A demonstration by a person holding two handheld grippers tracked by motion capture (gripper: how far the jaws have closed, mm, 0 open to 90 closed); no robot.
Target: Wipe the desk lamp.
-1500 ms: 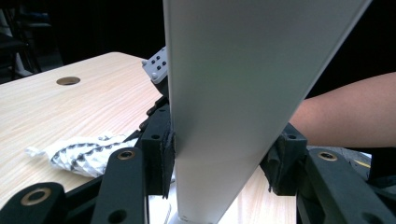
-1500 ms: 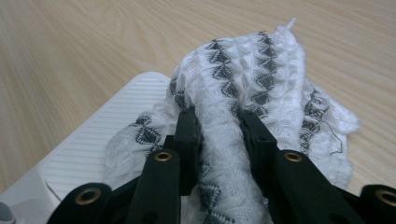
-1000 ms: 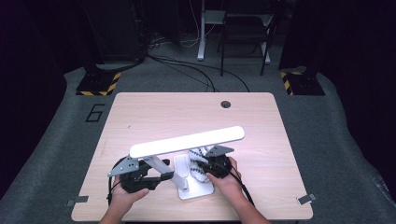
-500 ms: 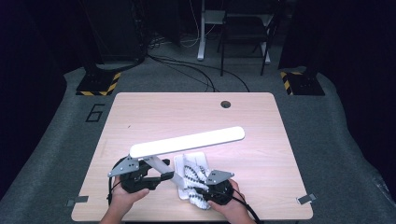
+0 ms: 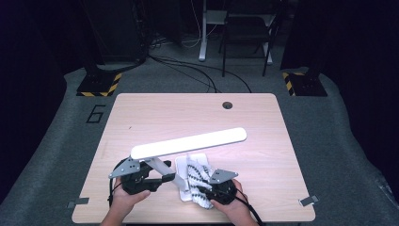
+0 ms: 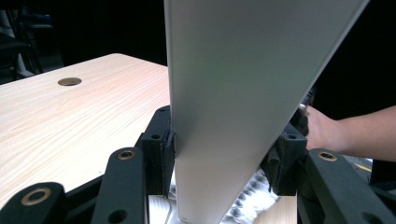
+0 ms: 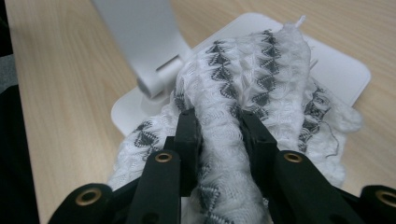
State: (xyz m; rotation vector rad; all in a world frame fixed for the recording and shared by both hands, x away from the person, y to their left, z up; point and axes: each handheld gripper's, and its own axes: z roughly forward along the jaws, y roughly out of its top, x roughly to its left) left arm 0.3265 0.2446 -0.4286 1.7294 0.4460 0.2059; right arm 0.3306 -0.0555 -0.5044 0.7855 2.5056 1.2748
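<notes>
A white desk lamp stands near the table's front edge, its long lit head (image 5: 188, 143) slanting above its flat base (image 5: 183, 165). My left gripper (image 5: 165, 177) is shut on the lamp's arm (image 5: 161, 167); in the left gripper view the pads press both sides of the wide white arm (image 6: 224, 93), left gripper (image 6: 219, 158). A white cloth with a grey zigzag pattern (image 5: 197, 176) lies over the base. My right gripper (image 5: 203, 189) is shut on a bunched fold of the cloth (image 7: 261, 84), right gripper (image 7: 219, 126), on the base (image 7: 336, 70) beside the arm's foot (image 7: 140, 32).
The wooden table (image 5: 179, 115) has a cable hole (image 5: 227, 104) near its far edge. Beyond it stand desk legs and cables on the grey floor (image 5: 329, 141). The person's right hand (image 6: 327, 130) is beside the lamp arm.
My right gripper has pulled the cloth toward the table's front edge, across the lamp base. The left gripper and the lamp have stayed still.
</notes>
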